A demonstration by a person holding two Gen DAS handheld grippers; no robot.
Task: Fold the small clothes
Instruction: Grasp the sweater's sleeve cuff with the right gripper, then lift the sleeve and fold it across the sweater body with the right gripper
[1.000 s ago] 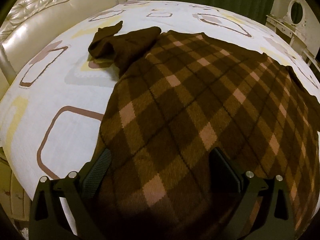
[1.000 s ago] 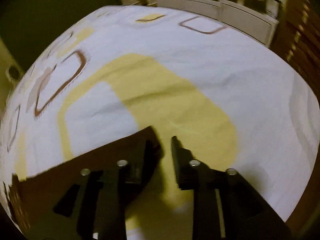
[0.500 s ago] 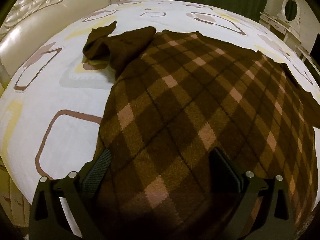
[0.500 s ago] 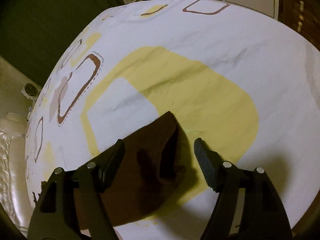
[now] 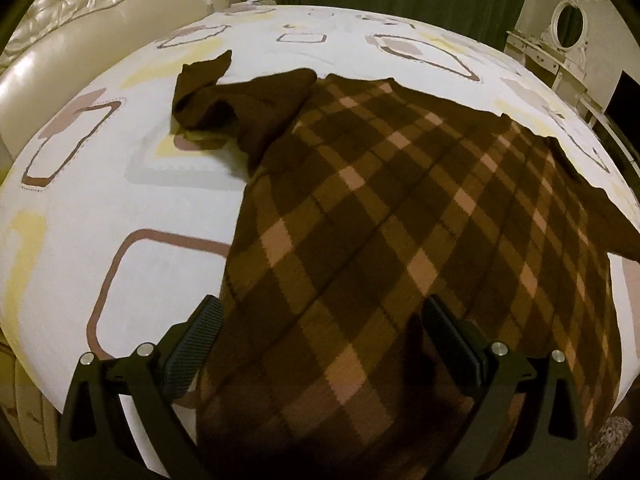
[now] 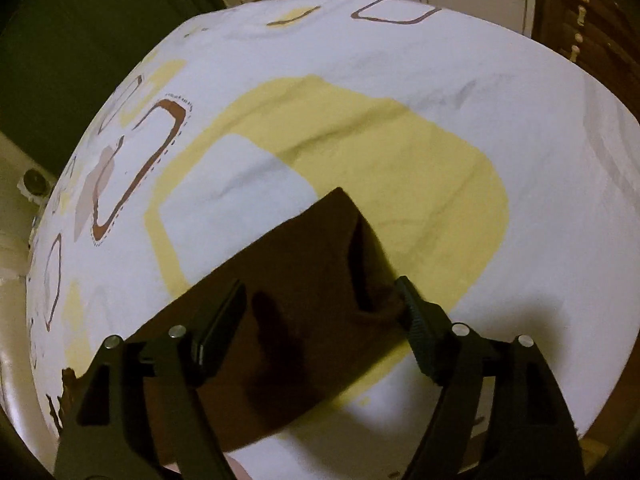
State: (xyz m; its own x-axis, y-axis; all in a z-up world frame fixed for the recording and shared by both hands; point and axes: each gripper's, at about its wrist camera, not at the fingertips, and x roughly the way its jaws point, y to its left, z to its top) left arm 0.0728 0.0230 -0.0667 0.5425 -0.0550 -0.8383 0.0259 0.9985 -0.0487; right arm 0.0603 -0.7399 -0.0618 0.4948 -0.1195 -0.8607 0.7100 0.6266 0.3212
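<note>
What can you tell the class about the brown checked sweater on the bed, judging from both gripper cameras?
The brown checked sweater looks like knitted wool, dark brown with a paler diamond check; its sleeves are plain dark brown. It lies spread flat on the patterned bedsheet, one sleeve crumpled at the far left. The left gripper stands open just over its near edge. In the right wrist view a plain brown sleeve end lies between the opening jaws of the right gripper, which do not press it.
</note>
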